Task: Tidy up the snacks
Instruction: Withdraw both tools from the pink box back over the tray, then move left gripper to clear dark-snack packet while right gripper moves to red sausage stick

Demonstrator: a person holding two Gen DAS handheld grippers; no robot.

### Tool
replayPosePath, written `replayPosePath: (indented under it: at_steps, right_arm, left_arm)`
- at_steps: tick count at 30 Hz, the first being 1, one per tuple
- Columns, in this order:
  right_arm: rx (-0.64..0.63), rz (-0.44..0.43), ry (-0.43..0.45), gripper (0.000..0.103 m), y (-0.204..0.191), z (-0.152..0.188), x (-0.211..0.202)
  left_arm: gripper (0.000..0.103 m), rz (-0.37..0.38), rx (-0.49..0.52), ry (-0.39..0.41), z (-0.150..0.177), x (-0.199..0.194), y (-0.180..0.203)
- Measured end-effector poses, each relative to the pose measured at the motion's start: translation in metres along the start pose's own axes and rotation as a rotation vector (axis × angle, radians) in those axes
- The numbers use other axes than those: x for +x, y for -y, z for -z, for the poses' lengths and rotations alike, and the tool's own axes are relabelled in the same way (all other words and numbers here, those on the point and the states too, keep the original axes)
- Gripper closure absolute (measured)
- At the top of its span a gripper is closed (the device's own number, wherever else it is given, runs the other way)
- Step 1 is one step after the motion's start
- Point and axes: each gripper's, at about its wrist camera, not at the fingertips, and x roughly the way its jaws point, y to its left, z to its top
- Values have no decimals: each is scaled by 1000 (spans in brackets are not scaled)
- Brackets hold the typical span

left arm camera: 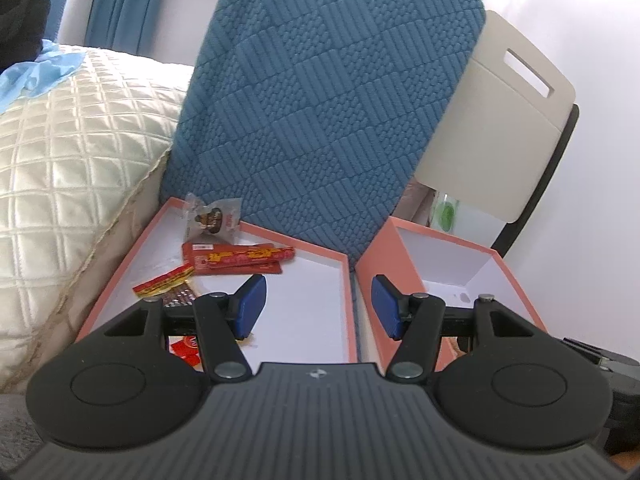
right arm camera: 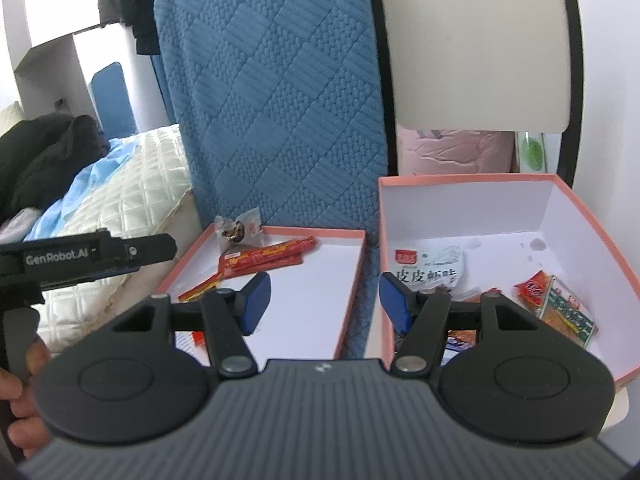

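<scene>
1. While both hands hover over the two boxes, our left gripper [left arm camera: 316,308] has its blue pads apart with nothing between them; it holds and touches nothing.
2. Our right gripper [right arm camera: 325,302] is the same: pads apart, empty, touching nothing, aimed at the gap between the boxes.
3. Just beyond the left gripper lies the shallow tray [left arm camera: 352,300], a pink-rimmed lid with a white floor. Red snack sticks [left arm camera: 236,258] lie near its far edge, and a clear-wrapped snack [left arm camera: 212,216] leans on the far rim at the far left corner.
4. More red wrappers [left arm camera: 164,284] sit toward the tray's left edge, partly hidden by the gripper's linkage.
5. To the right stands the deeper box [right arm camera: 600,236], touching or just beside the tray. Inside, a white packet [right arm camera: 432,268] lies near its left wall and an orange and green packet [right arm camera: 556,300] near its right wall.
6. We judge that the snacks are being sorted from the tray into the deep box, which is why the two stand side by side in easy reach.
7. A blue cushion [left arm camera: 328,92] stands upright behind both.
</scene>
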Motion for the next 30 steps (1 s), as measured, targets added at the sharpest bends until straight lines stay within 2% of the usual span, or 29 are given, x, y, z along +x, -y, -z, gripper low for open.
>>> replayPosePath:
  at_steps: [9, 14, 20, 30]
  right_arm:
    - [-34, -28, -39, 41, -27, 20, 18]
    - [-43, -19, -55, 41, -37, 32, 30]
    - [-54, -18, -62, 41, -38, 40, 49]
    - [-47, -61, -79, 41, -44, 37, 92]
  left_arm:
    - [39, -39, 0, -12, 6, -2, -25]
    - [39, -81, 45, -26, 7, 4, -44]
    - [39, -123, 40, -37, 1, 23, -65]
    - [39, -130, -2, -70, -8, 79, -81]
